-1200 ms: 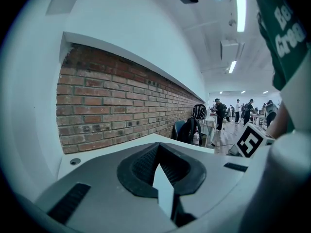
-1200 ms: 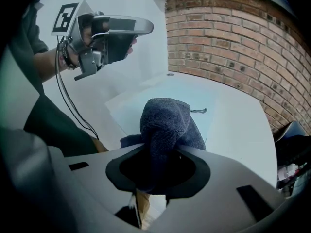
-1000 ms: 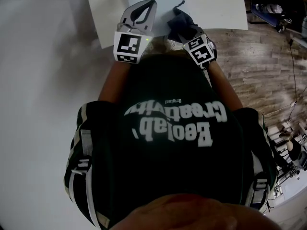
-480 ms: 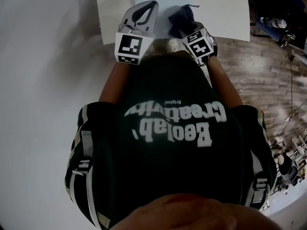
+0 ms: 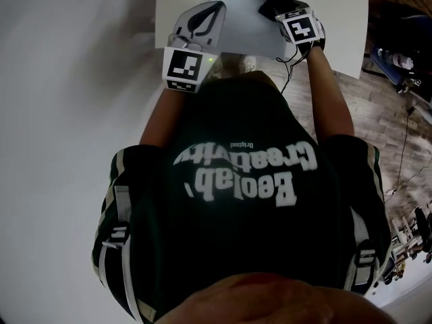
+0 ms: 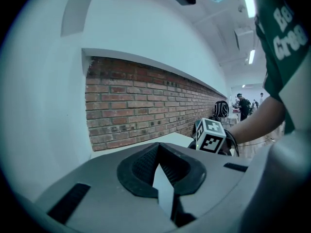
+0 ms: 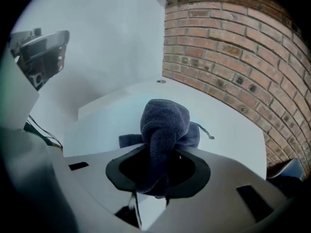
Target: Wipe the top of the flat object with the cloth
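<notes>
Cloth [image 7: 164, 123] clenched in my right gripper [image 7: 158, 171], over the flat object [image 5: 239, 15].
Its dark blue bulk sticks out past the fingertips, which pinch its near end, and its loose folds lie on the pale sheet on the white table [image 5: 341, 25]. My left gripper [image 5: 210, 9] sits near the sheet's left edge, tips together on nothing.

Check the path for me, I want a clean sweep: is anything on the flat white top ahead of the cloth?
Nothing visible does. The right gripper holds the dark blue cloth over the white top, which looks bare ahead; the left gripper sits aside.
</notes>
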{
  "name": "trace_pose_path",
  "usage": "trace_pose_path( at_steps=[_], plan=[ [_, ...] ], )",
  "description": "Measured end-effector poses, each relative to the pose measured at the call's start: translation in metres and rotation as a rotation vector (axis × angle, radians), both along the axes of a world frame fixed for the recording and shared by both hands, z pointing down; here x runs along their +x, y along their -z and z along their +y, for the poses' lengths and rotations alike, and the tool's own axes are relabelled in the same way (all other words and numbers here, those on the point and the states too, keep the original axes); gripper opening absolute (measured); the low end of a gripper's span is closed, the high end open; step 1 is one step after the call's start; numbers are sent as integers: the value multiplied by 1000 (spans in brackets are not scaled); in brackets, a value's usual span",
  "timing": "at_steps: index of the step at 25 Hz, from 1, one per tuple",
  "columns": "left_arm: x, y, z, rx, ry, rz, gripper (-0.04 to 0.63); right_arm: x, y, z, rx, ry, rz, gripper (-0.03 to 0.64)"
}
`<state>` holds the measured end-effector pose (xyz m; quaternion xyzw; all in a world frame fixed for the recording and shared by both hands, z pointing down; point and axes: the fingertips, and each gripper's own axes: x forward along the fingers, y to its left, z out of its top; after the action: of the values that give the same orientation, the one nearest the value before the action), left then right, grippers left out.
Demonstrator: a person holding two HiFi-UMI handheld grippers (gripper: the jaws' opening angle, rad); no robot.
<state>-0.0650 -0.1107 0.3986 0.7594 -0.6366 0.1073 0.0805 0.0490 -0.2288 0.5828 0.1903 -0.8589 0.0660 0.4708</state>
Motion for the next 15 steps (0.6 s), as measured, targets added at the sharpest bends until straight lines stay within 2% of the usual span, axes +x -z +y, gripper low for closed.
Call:
trace_pose_path(
  at_steps=[6,10,15],
  plan=[
    [-24,-9,13,-16,72,-2,0,-31,-5,-53,37,8,-17,101],
    [-41,-3,25,-28,102,-2,0,-52,5,-67,45,3,-2,101],
    [-47,-6,23,-30,98,6,0,-52,7,-69,51,-24,-17,100]
  ],
)
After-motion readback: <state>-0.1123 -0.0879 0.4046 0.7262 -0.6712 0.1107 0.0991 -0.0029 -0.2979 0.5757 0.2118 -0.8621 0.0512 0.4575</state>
